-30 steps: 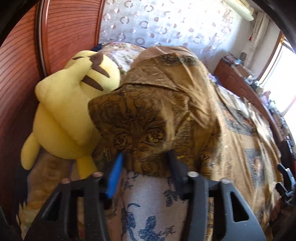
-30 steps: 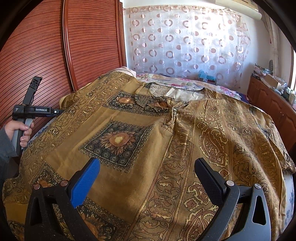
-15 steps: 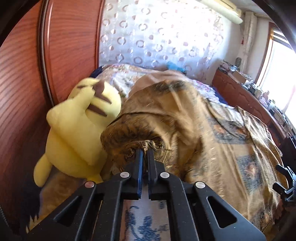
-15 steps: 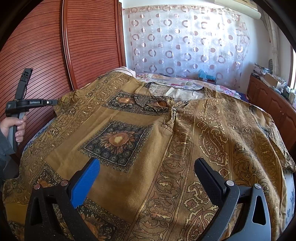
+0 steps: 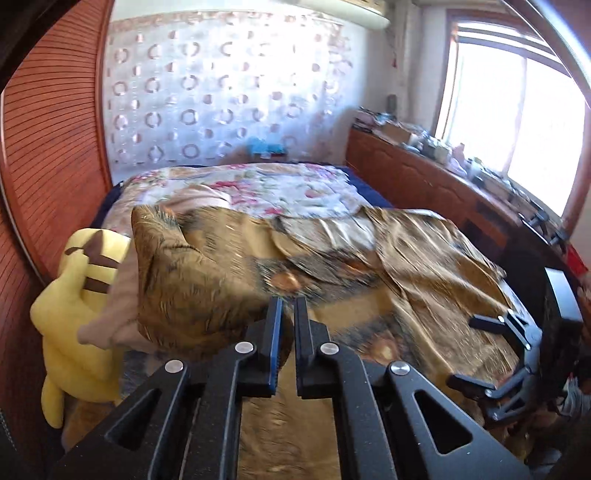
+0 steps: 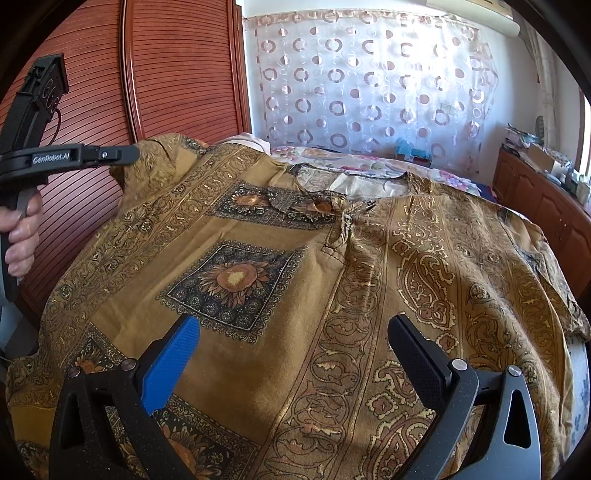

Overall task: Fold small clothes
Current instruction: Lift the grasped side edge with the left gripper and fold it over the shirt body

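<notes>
This is a bedroom in a home. A bed with a flowered bedcover fills most of the room. Along one side of it stands a wardrobe with reddish-brown slatted doors. A sheer curtain with a pattern of rings hangs on the far wall. A low wooden cabinet runs under a bright window, and its top is crowded with small household things. A yellow plush toy sits between the bed and the wardrobe. An air conditioner is mounted high on the wall.
</notes>
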`<state>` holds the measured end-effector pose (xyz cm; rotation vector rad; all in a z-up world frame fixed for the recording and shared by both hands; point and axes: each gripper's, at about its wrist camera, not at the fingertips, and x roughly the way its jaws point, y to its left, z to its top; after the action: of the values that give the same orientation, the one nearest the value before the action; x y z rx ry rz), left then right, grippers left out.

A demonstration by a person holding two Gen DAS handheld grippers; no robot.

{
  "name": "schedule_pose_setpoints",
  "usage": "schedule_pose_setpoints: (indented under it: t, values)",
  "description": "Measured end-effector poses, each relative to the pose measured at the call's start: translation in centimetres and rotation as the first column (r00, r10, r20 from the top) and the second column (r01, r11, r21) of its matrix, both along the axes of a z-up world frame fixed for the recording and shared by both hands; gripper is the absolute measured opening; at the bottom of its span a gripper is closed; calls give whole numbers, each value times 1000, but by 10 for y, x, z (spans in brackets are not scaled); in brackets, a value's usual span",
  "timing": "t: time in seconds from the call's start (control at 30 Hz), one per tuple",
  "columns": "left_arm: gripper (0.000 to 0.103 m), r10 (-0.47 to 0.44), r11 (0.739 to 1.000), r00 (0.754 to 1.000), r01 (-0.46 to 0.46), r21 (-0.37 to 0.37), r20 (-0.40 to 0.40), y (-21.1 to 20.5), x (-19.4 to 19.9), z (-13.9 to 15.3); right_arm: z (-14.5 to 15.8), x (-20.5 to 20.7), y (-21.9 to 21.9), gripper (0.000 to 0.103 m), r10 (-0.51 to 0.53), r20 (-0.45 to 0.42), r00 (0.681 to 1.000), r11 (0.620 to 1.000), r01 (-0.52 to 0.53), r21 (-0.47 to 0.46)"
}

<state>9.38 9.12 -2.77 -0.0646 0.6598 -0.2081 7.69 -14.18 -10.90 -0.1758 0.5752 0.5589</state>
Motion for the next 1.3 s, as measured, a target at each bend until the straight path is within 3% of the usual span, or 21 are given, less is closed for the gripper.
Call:
schedule_pose_setpoints:
  t: [0.03,0.17,0.23,0.3,0.33,0.63,0.77,0.87,0.97,1.03,1.1,1.3]
  values:
    - [16,-12,1000,1000,12,0,-2,-3,-4,-2,0,0,0,102,0,1,1000,1000,0,0]
    - [34,-11,1000,1000,11,20,9,-1,-16,-3,0,0,0,102,1,2,1000,1000,-1,0]
    - [60,-4,1000,1000,3,24,18,6,-19,-3,0,0,0,102,1,0,1000,1000,-1,1]
    - [75,12,1000,1000,-12,19,19,10,-20,-5,0,0,0,102,1,0,1000,1000,-1,1]
    - [76,32,999,999,-32,16,11,14,-18,-8,0,0,0,102,1,0,1000,1000,-1,1]
    - [77,185,981,975,-191,-43,-121,57,9,-49,-1,0,-1,102,3,-6,1000,1000,-3,2]
    - [76,159,970,973,-186,-156,-169,67,25,-60,-1,-1,1,102,6,0,1000,1000,-6,-8]
    - [64,121,963,976,-160,-215,-182,69,37,-62,-1,-1,0,102,4,0,1000,1000,-4,-3]
    - [45,119,969,977,-153,-194,-178,63,47,-57,-1,0,-2,102,3,-7,1000,1000,-3,4]
    - [23,132,975,978,-158,-156,-162,59,52,-51,-1,0,-2,102,2,-6,1000,1000,-2,6]
    - [17,128,982,983,-144,-123,-134,54,55,-44,0,-1,-2,102,1,-3,1000,1000,-1,5]
    - [17,54,997,993,-59,-45,-109,25,70,-29,0,-2,-2,102,-2,0,1000,1000,2,9]
